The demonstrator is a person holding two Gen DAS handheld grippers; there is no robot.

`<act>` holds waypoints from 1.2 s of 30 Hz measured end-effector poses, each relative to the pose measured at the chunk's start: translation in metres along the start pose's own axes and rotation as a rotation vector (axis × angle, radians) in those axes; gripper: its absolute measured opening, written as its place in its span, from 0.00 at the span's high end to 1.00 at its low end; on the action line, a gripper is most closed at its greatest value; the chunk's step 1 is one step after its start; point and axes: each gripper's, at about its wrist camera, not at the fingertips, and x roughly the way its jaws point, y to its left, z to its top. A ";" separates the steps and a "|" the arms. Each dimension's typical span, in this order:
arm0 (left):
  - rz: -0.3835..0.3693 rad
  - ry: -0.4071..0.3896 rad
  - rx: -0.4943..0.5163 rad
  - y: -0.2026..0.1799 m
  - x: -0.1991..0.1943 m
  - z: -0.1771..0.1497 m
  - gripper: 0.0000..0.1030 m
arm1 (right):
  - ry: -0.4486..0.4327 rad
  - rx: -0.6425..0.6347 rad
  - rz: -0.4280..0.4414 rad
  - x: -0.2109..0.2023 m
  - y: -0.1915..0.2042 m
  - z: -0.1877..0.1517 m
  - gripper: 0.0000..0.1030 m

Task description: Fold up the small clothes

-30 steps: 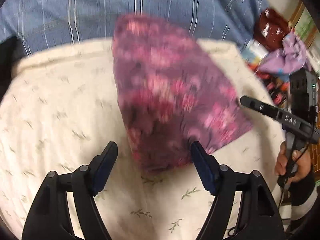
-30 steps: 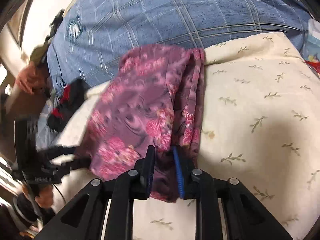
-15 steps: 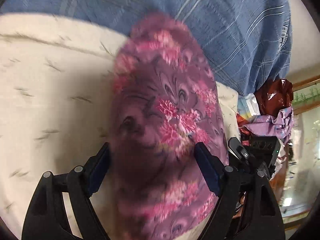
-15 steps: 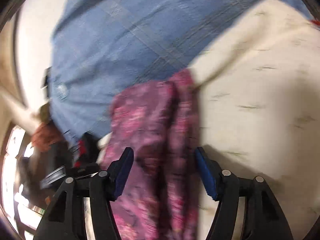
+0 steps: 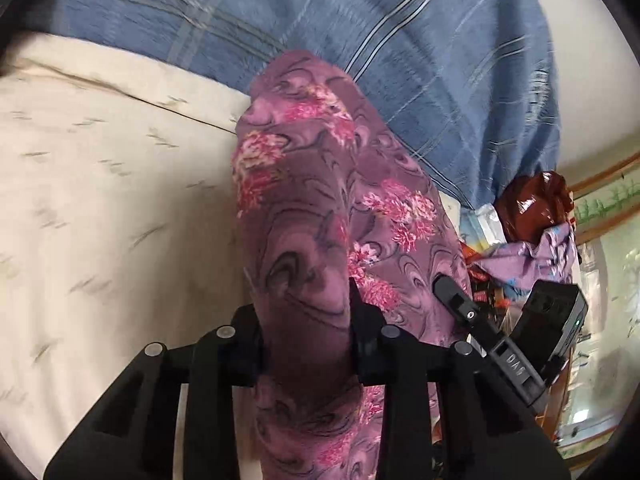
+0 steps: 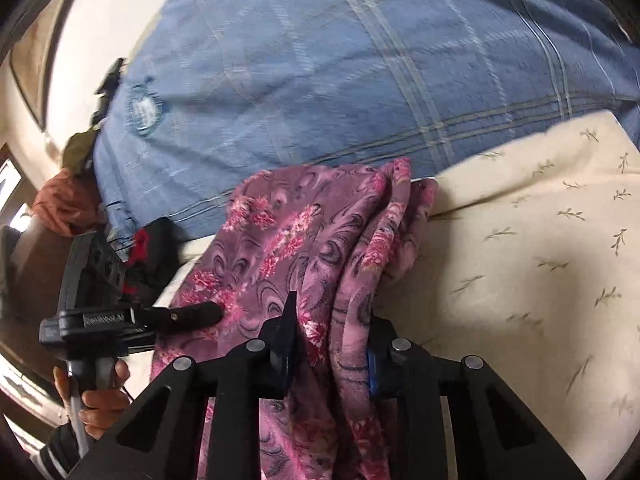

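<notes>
Pretty dim indoor light, heavy fisheye warping with black corners, motion blur smearing the blue plaid blanket [image 6: 360,80], glare at window-side edges.

The left hand-held gripper [image 5: 306,332] has its jaws drawn in tight on purple floral cloth [image 5: 320,216], pointing toward 12 o'clock. The right hand-held gripper [image 6: 330,340] pinches the same cloth likewise. A bare hand [image 6: 98,396] grips the left handle at 8 o'clock

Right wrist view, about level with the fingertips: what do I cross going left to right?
Left gripper coming in from the side → purple floral garment clamped in the right gripper → cream leaf-print bedding.
</notes>
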 end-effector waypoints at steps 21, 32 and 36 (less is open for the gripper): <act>0.356 -0.275 0.238 0.032 -0.123 -0.095 0.39 | -0.031 -0.090 -0.063 -0.023 0.092 -0.114 0.62; 0.548 -0.157 0.337 0.038 -0.038 -0.050 0.31 | 0.050 -0.150 -0.078 0.036 0.095 -0.113 0.72; 0.497 -0.150 0.281 0.050 -0.036 -0.043 0.28 | 0.039 -0.115 -0.040 0.037 0.083 -0.112 0.66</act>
